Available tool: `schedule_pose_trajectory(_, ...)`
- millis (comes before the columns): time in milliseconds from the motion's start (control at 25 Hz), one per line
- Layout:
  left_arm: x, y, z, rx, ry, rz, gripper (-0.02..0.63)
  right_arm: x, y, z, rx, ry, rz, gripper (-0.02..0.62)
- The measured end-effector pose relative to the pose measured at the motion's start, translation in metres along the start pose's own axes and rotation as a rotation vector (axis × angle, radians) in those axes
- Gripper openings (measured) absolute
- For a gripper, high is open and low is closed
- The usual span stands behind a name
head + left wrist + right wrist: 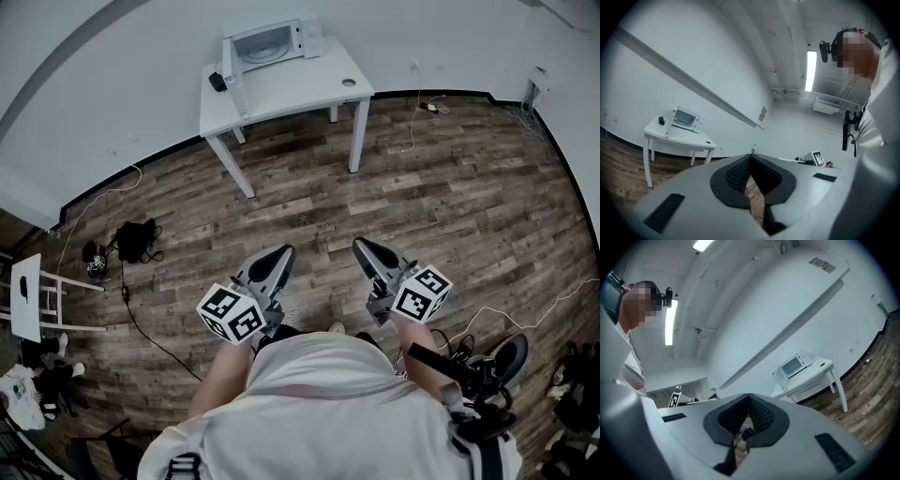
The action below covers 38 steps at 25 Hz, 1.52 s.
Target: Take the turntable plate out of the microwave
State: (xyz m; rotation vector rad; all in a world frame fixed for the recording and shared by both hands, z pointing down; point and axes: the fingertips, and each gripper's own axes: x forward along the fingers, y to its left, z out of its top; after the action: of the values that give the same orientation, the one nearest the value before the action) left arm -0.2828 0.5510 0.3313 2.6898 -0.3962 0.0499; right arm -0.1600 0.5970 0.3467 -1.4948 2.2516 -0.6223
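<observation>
Head view: one table (291,94), with one microwave (272,42) at its back edge, door open, and one plate (263,47) dimly visible inside. One black item (217,82) at the table's left edge, one small disc (349,82) near its right edge. Two grippers, left gripper (287,249) and right gripper (358,243), well apart from the table, each clenched on nothing.

We hold both grippers low in front of the body, side by side and apart, pointing forward. On the left gripper (285,251) the jaws are together, nothing between them; on the right gripper (359,245) likewise. The forearms (221,373) are bent, elbows by the waist
</observation>
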Motion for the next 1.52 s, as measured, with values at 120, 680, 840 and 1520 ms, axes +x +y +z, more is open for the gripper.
schedule_pose_trajectory(120,0.018,-0.006,-0.006,0.011,0.025,-0.010,0.008,-0.006,-0.015,0.009,-0.012,0.012,-0.008,0.003)
schedule_pose_trajectory(680,0.116,0.019,0.000,-0.009,0.052,-0.081,0.008,-0.001,-0.079,0.046,-0.008,-0.016,-0.015,0.003)
schedule_pose_trajectory(840,0.153,0.035,0.015,-0.015,0.047,-0.095,0.008,0.012,-0.111,0.066,-0.004,-0.023,-0.033,0.003)
schedule_pose_trajectory(1520,0.260,0.208,0.115,0.047,0.009,-0.046,0.008,0.208,-0.227,0.142,-0.010,0.058,-0.003,0.003)
